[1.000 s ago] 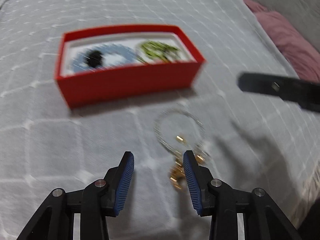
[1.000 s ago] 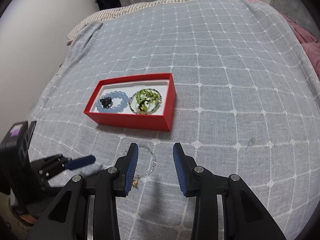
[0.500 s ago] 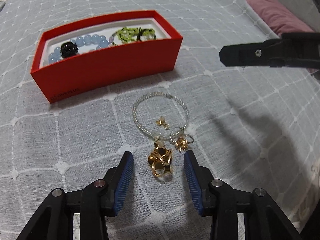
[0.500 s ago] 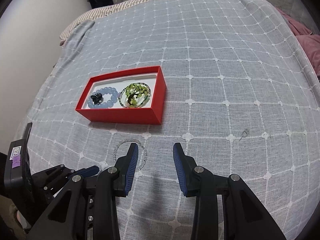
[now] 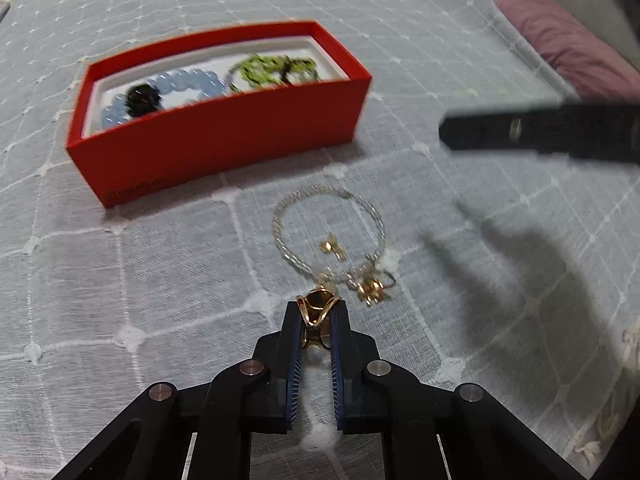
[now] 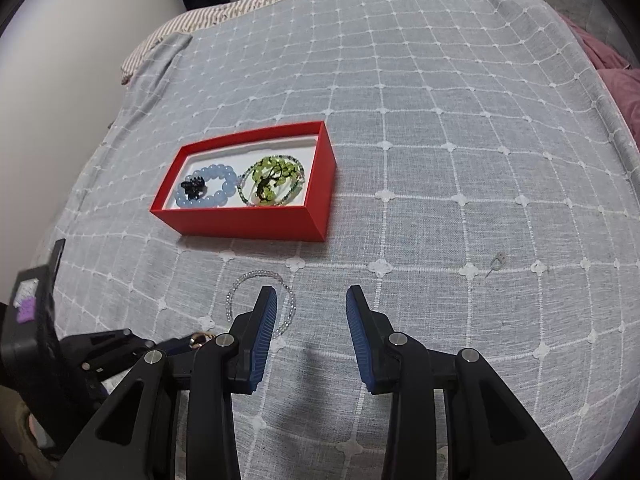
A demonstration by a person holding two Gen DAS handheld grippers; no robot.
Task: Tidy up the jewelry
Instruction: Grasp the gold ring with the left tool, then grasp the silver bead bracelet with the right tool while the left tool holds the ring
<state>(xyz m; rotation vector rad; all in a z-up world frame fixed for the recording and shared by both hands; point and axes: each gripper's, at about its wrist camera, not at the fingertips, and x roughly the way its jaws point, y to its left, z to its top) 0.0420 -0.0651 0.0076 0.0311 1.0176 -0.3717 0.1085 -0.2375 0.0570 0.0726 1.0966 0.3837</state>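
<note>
Clamped between the pads of the left gripper (image 5: 316, 322): a gold ring (image 5: 316, 312), just above the grey checked bedspread (image 5: 120, 272). Just ahead, a silver beaded bracelet (image 5: 328, 232) with gold charms; farther ahead, a red box (image 5: 220, 144) holding blue and green bracelets. Spread and empty: the right gripper (image 6: 311, 304).

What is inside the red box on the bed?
The red rectangular box holds a pale blue bead bracelet with a black charm and a green beaded bracelet. The white lining beneath them is partly covered.
</note>
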